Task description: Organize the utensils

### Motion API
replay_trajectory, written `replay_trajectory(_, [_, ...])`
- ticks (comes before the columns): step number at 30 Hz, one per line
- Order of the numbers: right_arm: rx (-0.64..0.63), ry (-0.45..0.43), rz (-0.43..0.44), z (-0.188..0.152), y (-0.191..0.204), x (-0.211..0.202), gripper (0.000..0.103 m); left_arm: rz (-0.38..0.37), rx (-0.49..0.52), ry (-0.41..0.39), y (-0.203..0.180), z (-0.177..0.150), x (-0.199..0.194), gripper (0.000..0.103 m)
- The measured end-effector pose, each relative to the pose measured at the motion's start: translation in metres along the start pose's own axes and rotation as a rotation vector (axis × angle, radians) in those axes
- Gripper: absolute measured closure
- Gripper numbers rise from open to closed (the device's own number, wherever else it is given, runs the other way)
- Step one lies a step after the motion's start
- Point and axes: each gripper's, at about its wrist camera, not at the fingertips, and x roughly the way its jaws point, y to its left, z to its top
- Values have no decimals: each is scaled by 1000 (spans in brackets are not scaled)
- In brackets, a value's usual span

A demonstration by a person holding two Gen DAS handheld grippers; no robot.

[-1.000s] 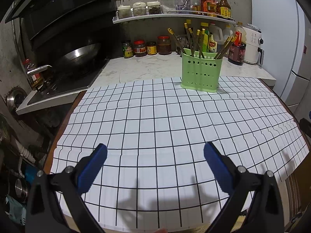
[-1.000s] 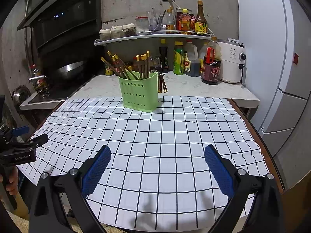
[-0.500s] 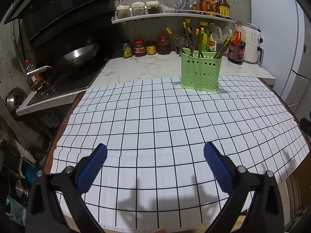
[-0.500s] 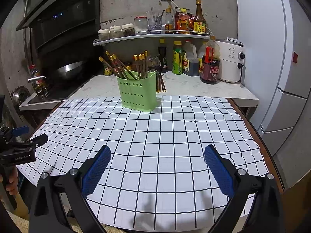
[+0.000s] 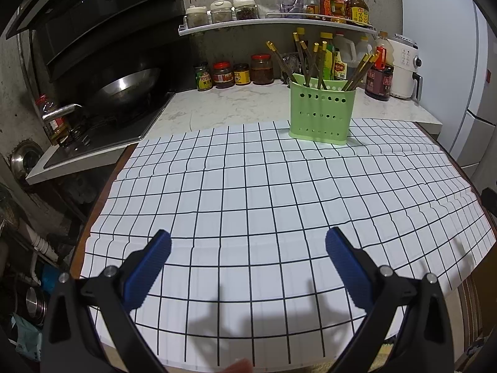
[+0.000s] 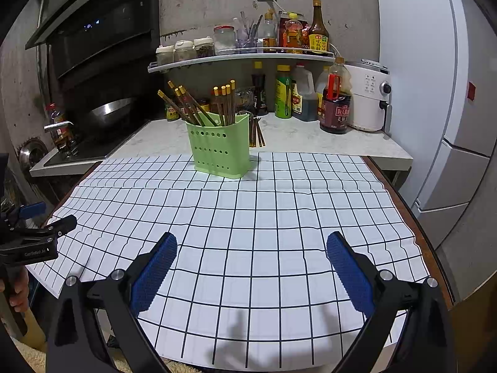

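Over on the far left a steel wok sits on the dark hob, clear of the work. Next comes the left claw, hovering low over the near edge of the white grid-printed cloth that covers the worktop; its blue pads are spread wide and there is nothing between them. From the other side you can see a hand gripping its handle at the cloth's left edge.

Further along, at the back of the cloth, stands the pale green perforated plastic utensil holder, upright, with the brown gold-tipped chopsticks leaning out of it in loose bunches, some to the left, some upright, some to the right. A few more brown chopsticks lie flat on the marble counter just behind the holder's right side.

To the right, the right claw hangs over the near part of the cloth, likewise wide open and empty, well apart from the holder.

My guess is that sorting has not started, or is between picks. The next move would call for reaching across the bare cloth to the back and closing on a thin stick, which wants careful aim with such broad pads.
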Motion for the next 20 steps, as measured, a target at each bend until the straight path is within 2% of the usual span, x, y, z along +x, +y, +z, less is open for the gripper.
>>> replay_trajectory(20, [9,17,2,-2,-1,8,7,-8,-6,29,0,-1,10,6])
